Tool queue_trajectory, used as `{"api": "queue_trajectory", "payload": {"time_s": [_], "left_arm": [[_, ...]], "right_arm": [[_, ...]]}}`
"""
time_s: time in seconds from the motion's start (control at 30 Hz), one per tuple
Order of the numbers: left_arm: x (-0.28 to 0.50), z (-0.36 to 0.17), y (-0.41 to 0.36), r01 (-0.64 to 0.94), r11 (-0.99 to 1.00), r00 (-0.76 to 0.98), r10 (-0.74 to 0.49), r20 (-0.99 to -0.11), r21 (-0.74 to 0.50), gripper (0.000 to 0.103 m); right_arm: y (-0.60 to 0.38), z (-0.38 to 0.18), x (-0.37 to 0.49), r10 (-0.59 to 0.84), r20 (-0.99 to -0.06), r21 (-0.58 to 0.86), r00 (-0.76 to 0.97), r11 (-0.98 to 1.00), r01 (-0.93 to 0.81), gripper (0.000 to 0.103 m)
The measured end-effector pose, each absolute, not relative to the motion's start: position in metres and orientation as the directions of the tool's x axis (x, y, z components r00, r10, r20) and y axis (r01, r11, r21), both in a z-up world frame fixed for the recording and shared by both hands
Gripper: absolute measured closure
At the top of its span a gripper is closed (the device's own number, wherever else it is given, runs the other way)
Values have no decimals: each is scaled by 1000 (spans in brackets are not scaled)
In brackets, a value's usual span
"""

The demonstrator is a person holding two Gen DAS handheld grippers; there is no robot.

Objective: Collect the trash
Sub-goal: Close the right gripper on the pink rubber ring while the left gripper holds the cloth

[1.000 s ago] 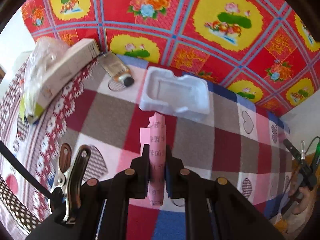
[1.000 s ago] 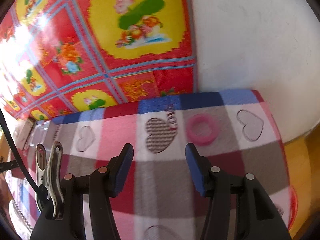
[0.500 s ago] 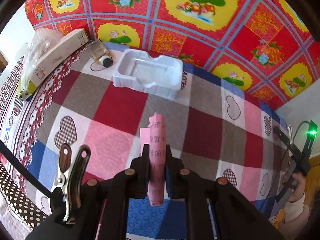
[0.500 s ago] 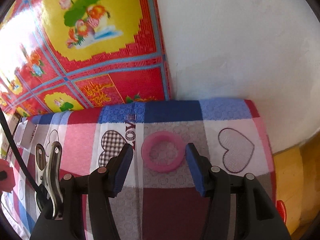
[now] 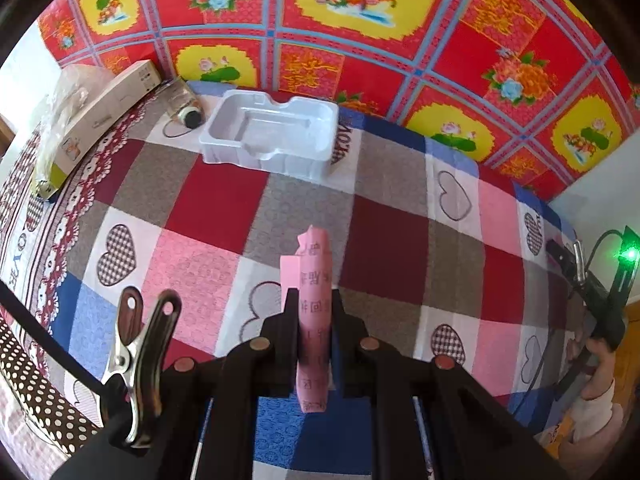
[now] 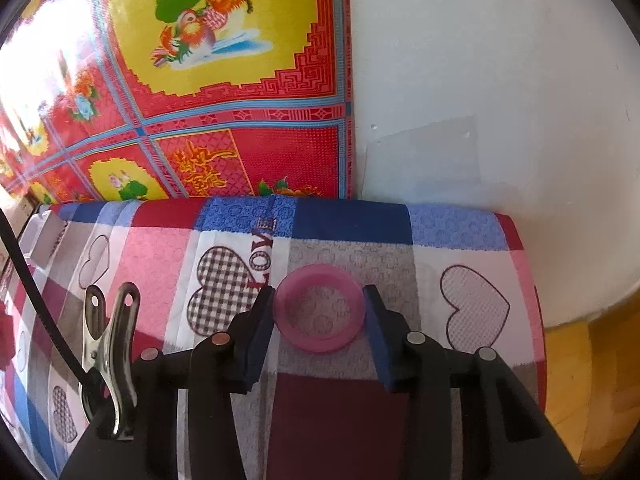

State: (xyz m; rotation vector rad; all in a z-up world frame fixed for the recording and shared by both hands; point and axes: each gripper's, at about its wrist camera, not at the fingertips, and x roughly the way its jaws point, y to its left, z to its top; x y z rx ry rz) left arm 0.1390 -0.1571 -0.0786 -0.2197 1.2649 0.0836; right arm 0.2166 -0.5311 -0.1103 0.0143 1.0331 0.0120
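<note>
A pink paper strip (image 5: 314, 264) with printed characters stands upright in my left gripper (image 5: 314, 300), which is shut on it above the checked heart-patterned bedspread (image 5: 216, 204). In the right wrist view a pink plastic ring (image 6: 320, 344) lies flat on the bedspread near its far right corner. My right gripper (image 6: 318, 292) straddles the ring with its jaws closing, and the blue pads (image 6: 260, 332) meet the ring's left and right sides. The right gripper (image 5: 580, 276) also shows at the left wrist view's right edge, held by a hand (image 5: 596, 360).
A white moulded plastic tray (image 5: 272, 136) sits at the bed's far side by the red floral wall covering (image 5: 360, 40). Left of it lie a small dark-capped bottle (image 5: 188, 114), a long carton (image 5: 104, 116) and a clear bag (image 5: 64, 92). White wall (image 6: 480, 80) and wooden floor (image 6: 592, 380) border the bed's right edge.
The left gripper has drawn back from the white tray with the pink strip. The right gripper came forward and down over the pink ring, and its jaws have narrowed onto it.
</note>
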Motion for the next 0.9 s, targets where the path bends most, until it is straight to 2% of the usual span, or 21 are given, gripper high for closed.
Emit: {"api": "queue_trajectory", "payload": {"time_s": [0.37,0.9], "left_arm": [[119,-66,-183,-53,993,353,-78,-932,-104,90],[37,-43,-218,116,988,407,-143,-902,-104,90]], "right_arm": [[-518,-83,172,17,-851,41,524,999,34,59],[-486,-28,40,-14,-820,43,572,995,87,59]]}}
